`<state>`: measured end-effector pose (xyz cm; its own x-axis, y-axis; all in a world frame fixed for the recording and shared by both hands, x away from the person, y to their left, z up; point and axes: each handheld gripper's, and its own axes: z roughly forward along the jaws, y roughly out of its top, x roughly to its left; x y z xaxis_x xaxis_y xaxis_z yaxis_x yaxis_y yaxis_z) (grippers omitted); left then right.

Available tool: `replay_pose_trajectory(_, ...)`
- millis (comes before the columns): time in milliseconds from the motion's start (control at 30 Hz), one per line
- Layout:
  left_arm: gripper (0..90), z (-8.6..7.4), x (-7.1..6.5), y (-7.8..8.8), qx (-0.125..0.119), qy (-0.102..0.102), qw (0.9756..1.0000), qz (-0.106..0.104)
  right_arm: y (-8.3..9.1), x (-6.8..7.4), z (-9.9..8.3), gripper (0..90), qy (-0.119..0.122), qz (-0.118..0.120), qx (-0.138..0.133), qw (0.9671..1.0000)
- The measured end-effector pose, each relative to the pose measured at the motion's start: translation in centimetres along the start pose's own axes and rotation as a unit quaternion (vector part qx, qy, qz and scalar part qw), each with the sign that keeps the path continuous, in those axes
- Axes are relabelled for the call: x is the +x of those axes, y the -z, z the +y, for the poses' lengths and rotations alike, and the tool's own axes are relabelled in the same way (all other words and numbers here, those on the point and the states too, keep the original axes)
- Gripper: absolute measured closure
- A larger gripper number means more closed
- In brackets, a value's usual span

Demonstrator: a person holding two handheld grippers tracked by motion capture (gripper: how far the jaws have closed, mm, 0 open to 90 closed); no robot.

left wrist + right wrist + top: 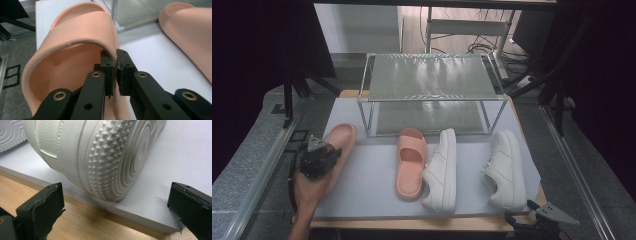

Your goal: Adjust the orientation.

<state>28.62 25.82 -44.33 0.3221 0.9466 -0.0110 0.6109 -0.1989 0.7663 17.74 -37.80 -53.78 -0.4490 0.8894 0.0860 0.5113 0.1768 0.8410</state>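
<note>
A pink slide sandal (341,139) is at the left edge of the grey mat (367,185). My left gripper (331,151) is shut on the rim of its strap; in the left gripper view the two black jaws (116,57) pinch that strap edge of the sandal (80,30). The matching pink slide (412,162) lies mid-mat and also shows as the other slide (190,30). Two white sneakers (442,170) (507,170) stand to its right. My right gripper (519,216) sits at the front right corner, open, its jaws (115,192) wide apart just before the near end of the sneaker (100,152).
A two-tier metal-framed rack (432,80) with frosted shelves stands at the back of the mat. The wooden table edge (75,225) runs below the mat's front edge. An aluminium rail (267,165) borders the left side; dark stands and cables lie beyond the table.
</note>
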Motion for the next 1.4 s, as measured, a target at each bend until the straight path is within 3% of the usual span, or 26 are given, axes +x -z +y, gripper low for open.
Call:
replay_pose_trajectory(267,84.4,-1.4,-1.9,1.3,0.003,-0.018,0.9995,-0.028,0.0,0.0,0.0,0.5,0.003,-0.002,0.001,1.0000)
replay_pose_trajectory(467,84.4,-0.8,-4.0,1.0,-0.006,-0.034,0.9982,-0.050,0.0,0.1,0.0,0.5,0.004,-0.004,0.001,1.0000)
replay_pose_trajectory(567,84.4,0.0,-5.5,0.0,-0.009,-0.043,0.9970,-0.064,0.0,0.0,0.0,0.5,0.003,-0.002,0.001,1.0000)
replay_pose_trajectory(833,84.4,1.3,-7.2,-2.3,-0.015,-0.047,0.9963,-0.070,0.0,0.0,0.0,0.6,0.003,0.000,-0.001,1.0000)
replay_pose_trajectory(1400,84.3,4.7,-8.7,-7.4,-0.038,-0.020,0.9975,-0.057,0.0,-0.1,-0.1,0.6,0.000,0.003,-0.002,1.0000)
